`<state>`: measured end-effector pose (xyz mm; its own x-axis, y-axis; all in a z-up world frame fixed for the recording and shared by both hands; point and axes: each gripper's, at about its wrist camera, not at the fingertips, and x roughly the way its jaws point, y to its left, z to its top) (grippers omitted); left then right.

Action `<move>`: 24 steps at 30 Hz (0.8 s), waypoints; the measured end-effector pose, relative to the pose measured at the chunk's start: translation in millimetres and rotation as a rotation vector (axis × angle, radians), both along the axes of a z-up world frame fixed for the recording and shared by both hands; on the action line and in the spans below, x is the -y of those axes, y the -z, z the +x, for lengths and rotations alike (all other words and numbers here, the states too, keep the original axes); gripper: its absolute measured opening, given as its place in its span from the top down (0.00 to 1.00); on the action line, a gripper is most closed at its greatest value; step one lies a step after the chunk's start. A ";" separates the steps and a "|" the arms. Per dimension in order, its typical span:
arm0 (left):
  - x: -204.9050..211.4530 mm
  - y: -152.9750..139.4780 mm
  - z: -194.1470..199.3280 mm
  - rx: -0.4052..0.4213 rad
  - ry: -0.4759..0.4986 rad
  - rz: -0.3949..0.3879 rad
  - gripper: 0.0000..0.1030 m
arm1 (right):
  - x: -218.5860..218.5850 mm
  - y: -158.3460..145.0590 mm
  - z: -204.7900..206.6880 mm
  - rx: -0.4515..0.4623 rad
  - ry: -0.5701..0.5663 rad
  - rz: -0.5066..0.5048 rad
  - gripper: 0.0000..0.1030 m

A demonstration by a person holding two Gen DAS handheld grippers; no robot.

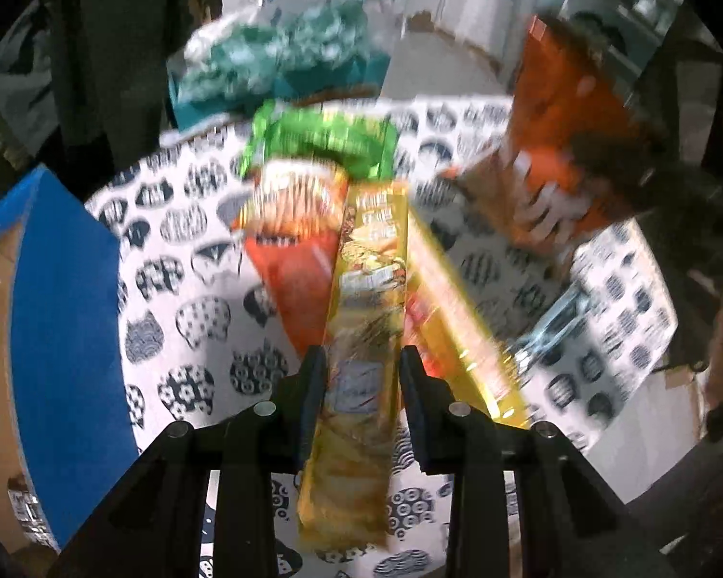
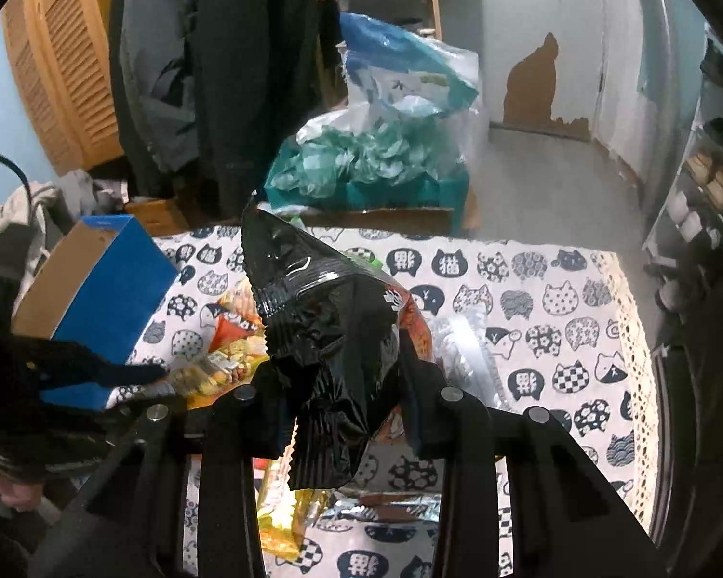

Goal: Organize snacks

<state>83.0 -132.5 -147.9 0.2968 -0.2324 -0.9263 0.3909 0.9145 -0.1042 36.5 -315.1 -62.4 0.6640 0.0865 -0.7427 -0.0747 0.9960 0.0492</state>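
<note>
My left gripper (image 1: 361, 366) is shut on a long yellow snack pack (image 1: 361, 318) and holds it above the cat-print tablecloth (image 1: 183, 250). Under it lie an orange-red snack bag (image 1: 294, 250), a green snack bag (image 1: 323, 144) and a yellow box (image 1: 458, 308). My right gripper (image 2: 335, 371) is shut on a black snack bag with an orange front (image 2: 323, 318), held up over the table; that bag shows orange at the right of the left wrist view (image 1: 564, 144). The left gripper's finger (image 2: 135, 371) reaches in from the left with the yellow pack (image 2: 217, 371).
An open blue cardboard box (image 1: 62, 337) stands at the table's left edge; it also shows in the right wrist view (image 2: 115, 298). A clear plastic bag (image 2: 462, 351) lies on the cloth (image 2: 578, 337). Beyond the table are a teal bag pile (image 2: 376, 159) and dark coats (image 2: 246, 72).
</note>
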 end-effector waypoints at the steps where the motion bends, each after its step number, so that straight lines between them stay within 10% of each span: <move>1: 0.8 7.4 0.7 -0.010 0.005 0.012 0.70 | -0.3 0.1 0.1 -0.002 0.000 0.002 0.67; 8: 3.4 17.4 9.5 -0.048 -0.027 -0.024 0.67 | -1.8 1.2 0.9 -0.004 -0.004 0.011 0.67; 13: 14.7 16.8 7.8 -0.040 -0.010 -0.034 0.42 | 2.4 5.3 0.3 -0.012 0.001 0.016 0.67; 22: 30.5 40.6 11.2 -0.077 0.022 0.030 0.42 | 9.9 3.3 -1.1 -0.006 0.018 0.035 0.67; 24: 31.2 42.6 11.1 -0.064 0.024 0.046 0.58 | 10.7 2.1 -1.4 -0.002 0.019 0.039 0.67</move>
<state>94.1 -163.7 -190.5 0.2311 -0.1951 -0.9532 0.4070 0.9092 -0.0875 35.1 -325.8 -64.5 0.6641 0.1031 -0.7405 -0.0558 0.9945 0.0884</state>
